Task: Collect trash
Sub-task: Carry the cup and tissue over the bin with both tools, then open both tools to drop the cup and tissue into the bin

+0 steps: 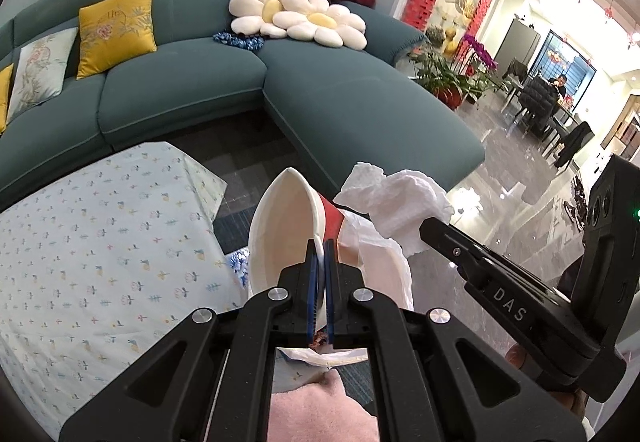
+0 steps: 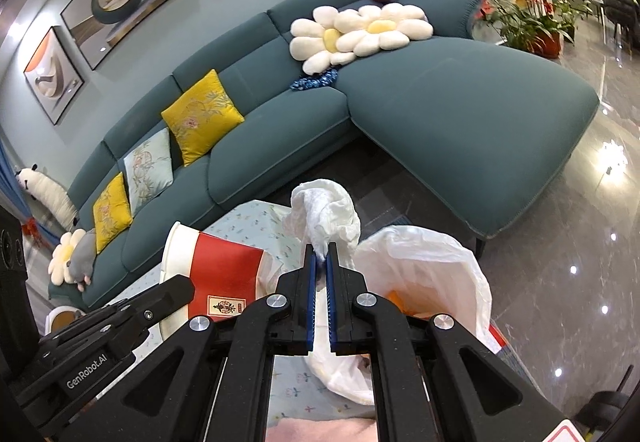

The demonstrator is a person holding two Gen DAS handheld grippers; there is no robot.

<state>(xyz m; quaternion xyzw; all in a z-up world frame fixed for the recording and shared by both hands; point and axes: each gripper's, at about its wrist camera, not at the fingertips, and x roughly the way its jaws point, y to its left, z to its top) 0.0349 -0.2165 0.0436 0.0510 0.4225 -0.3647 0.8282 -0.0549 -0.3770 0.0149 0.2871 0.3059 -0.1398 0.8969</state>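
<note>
While left gripper point(image 1: 320, 254) clamps paper cup point(image 1: 280, 226), right gripper point(image 2: 320, 262) pinches tissue point(image 2: 324, 218), white bag point(image 2: 432, 262) beside, sofa point(image 2: 460, 102) beyond.

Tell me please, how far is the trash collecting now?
Both pieces are picked up. The left claw is shut on the paper cup's rim, and the right claw is shut on the crumpled tissue. Left to do: drop both into the white trash bag, open just below them.

light: bright ceiling spots | glare: glossy floor point(image 2: 576, 270) | edges: fisheye-bent, dark | focus: sharp
</note>
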